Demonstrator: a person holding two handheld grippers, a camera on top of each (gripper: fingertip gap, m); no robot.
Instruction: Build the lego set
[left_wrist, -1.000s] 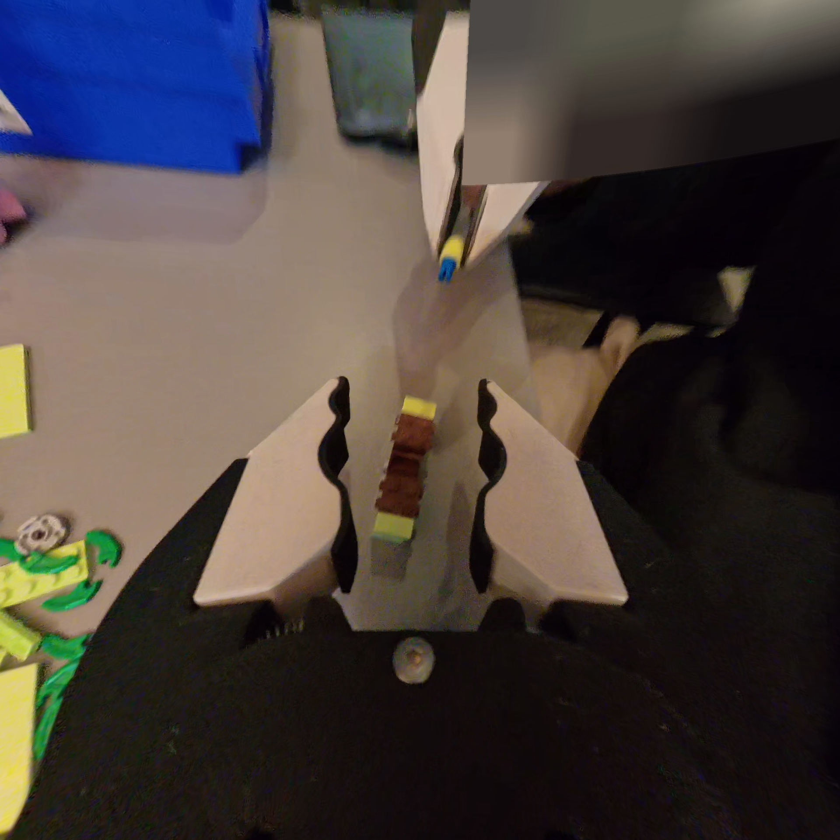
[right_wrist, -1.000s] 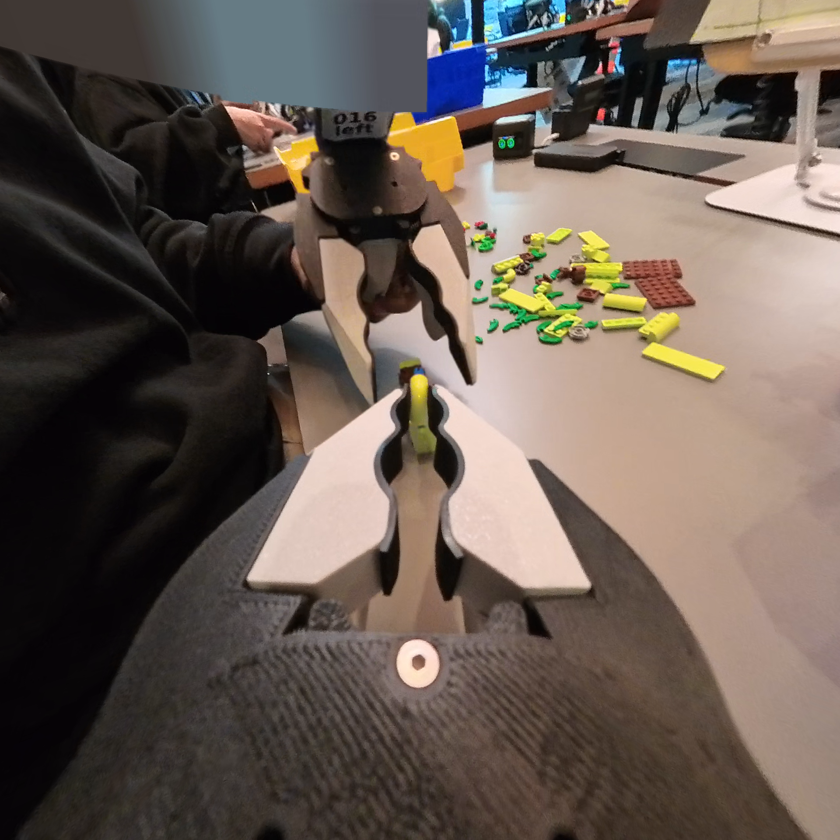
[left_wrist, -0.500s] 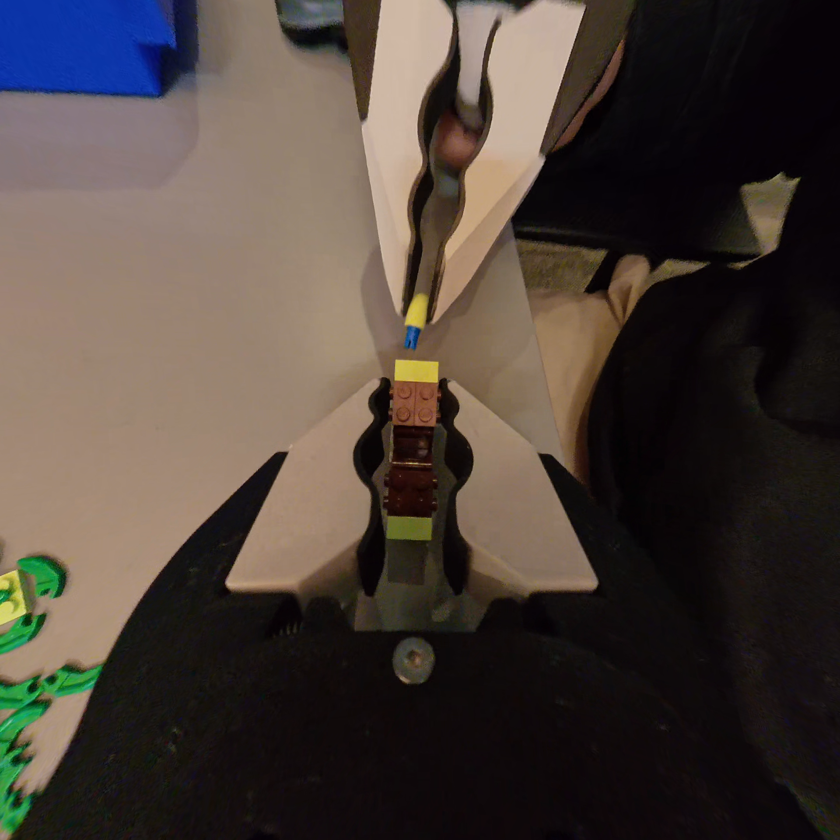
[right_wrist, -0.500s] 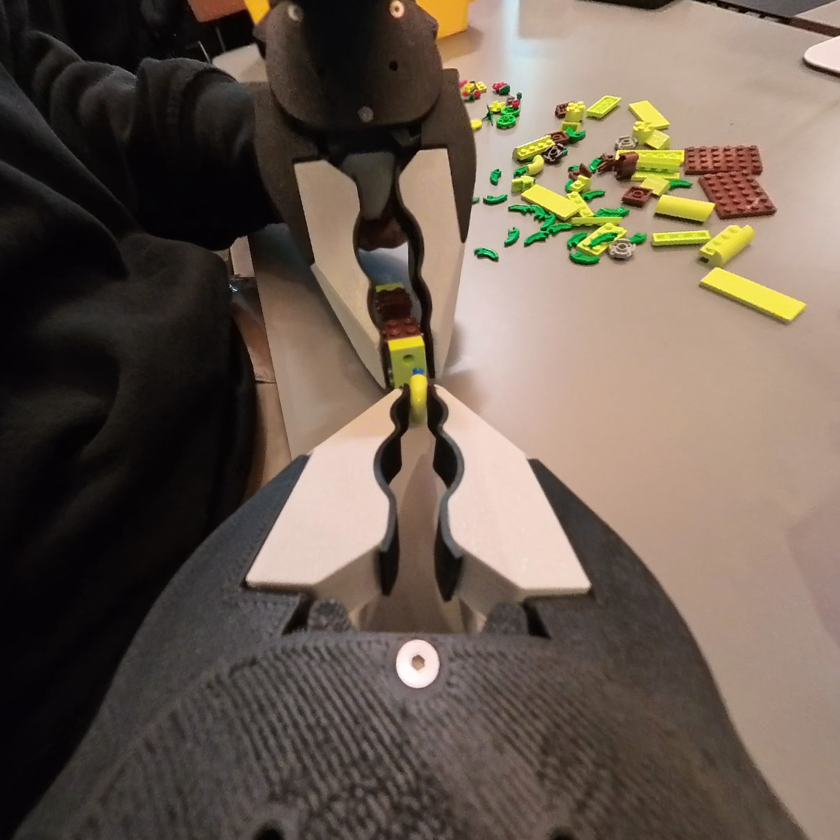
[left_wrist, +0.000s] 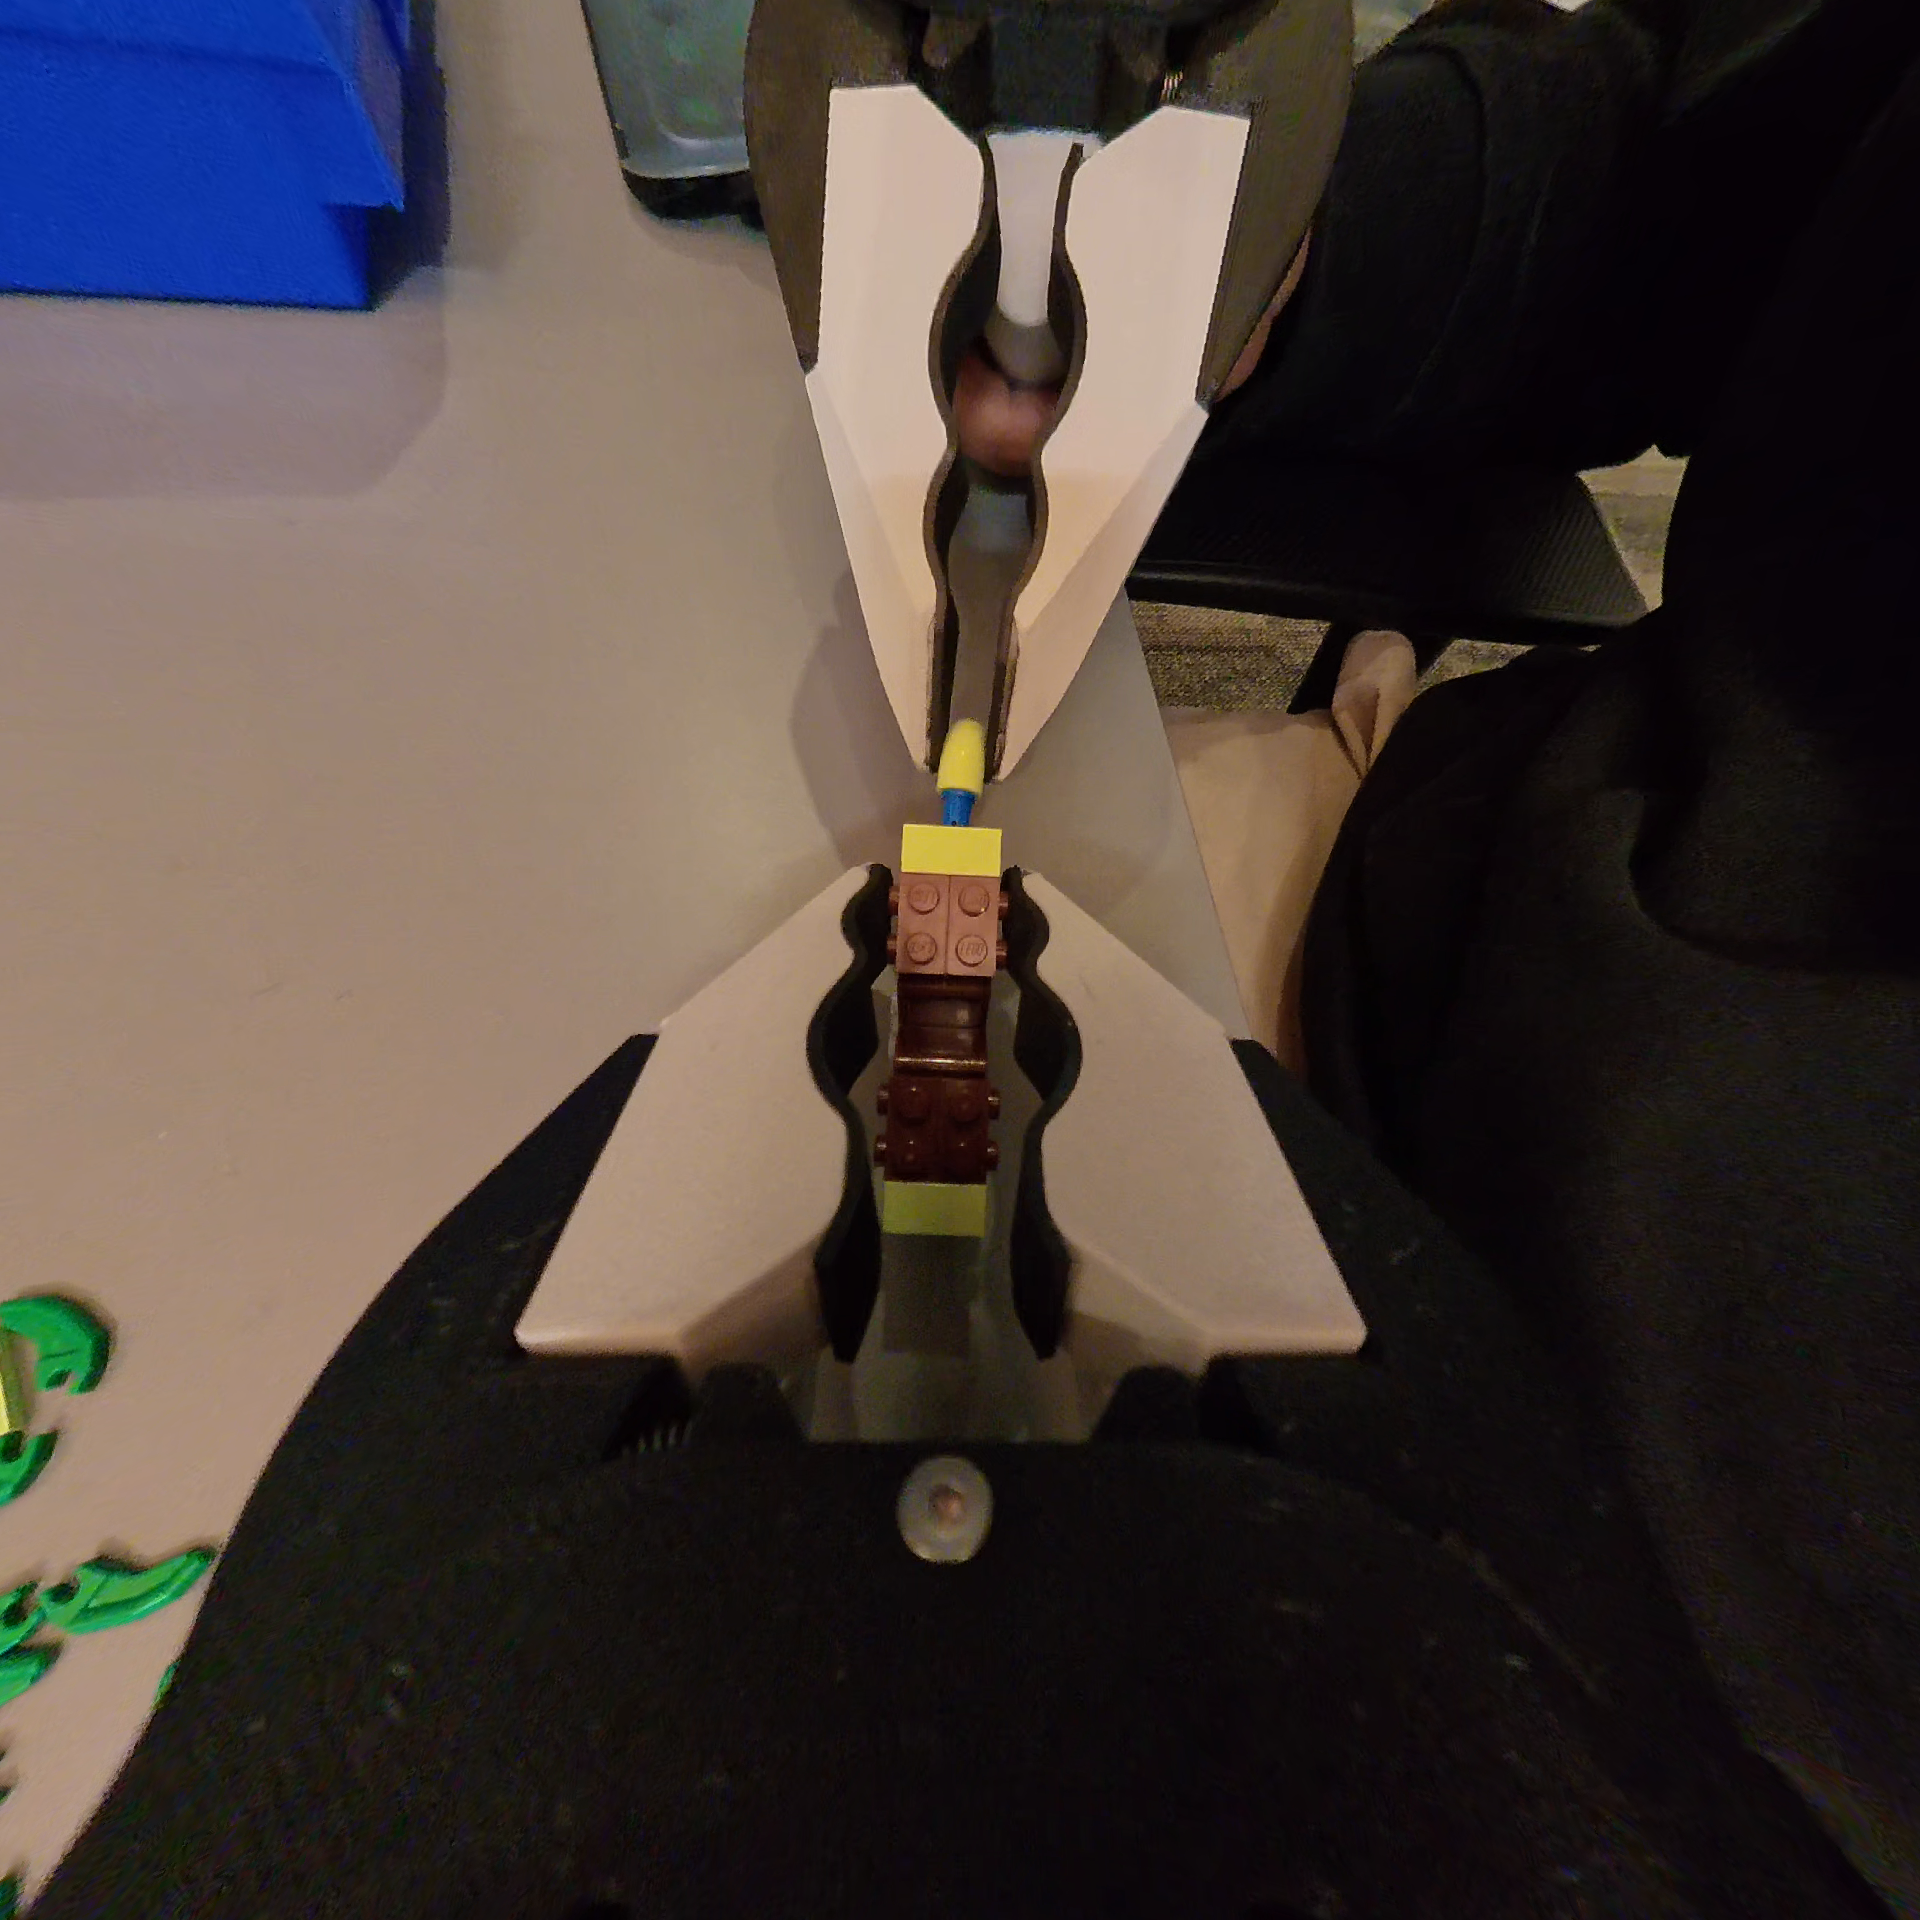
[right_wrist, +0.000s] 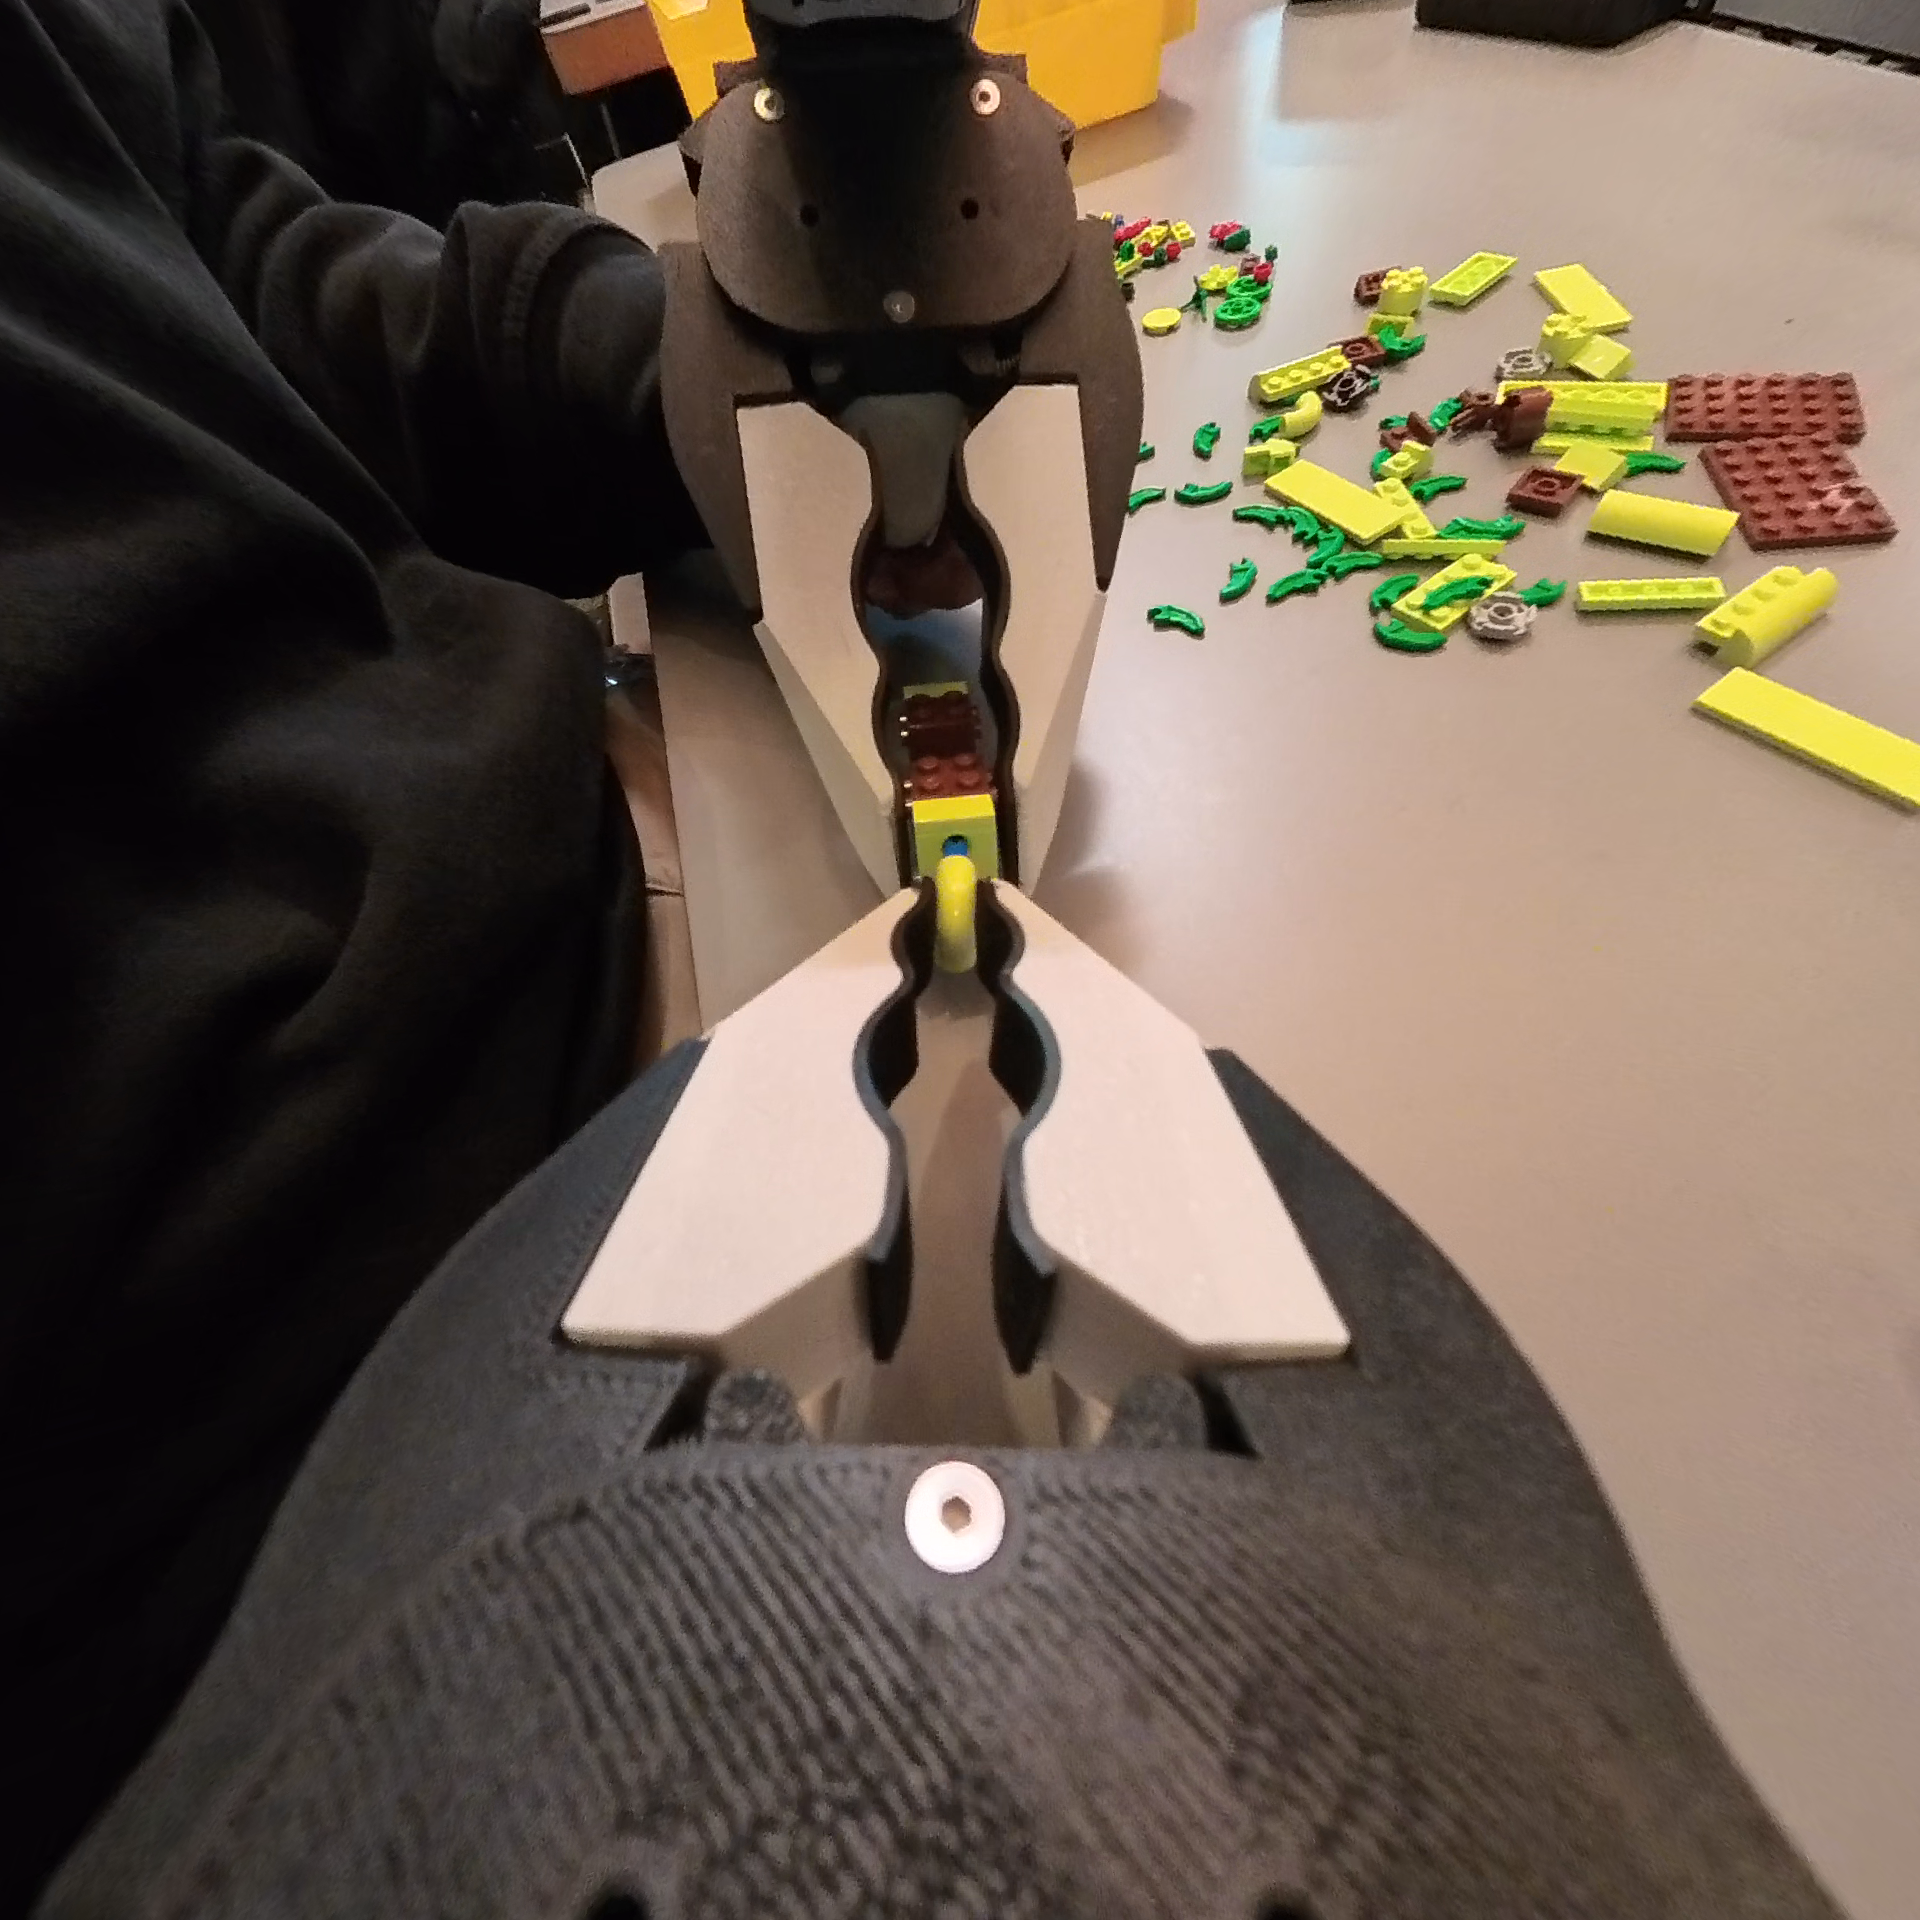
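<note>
My left gripper is shut on a brown lego assembly with lime-yellow end bricks, lying along its fingers. My right gripper is shut on a small lime-yellow curved piece with a blue pin. The two grippers point at each other, tip to tip. In the left wrist view the right gripper holds the curved piece with its blue pin touching the assembly's front lime brick. In the right wrist view the pin sits at the hole in that lime brick, held by the left gripper.
Loose lego pieces lie scattered on the grey table to the right: lime plates, green curved bits, two brown studded plates. A blue bin and a yellow bin stand at the back. A person's dark sleeve fills the left. Less than 4 cm separates the two grippers' tips.
The left gripper closed on the brown assembly. The two grippers came together, and the blue pin now meets the front lime brick.
</note>
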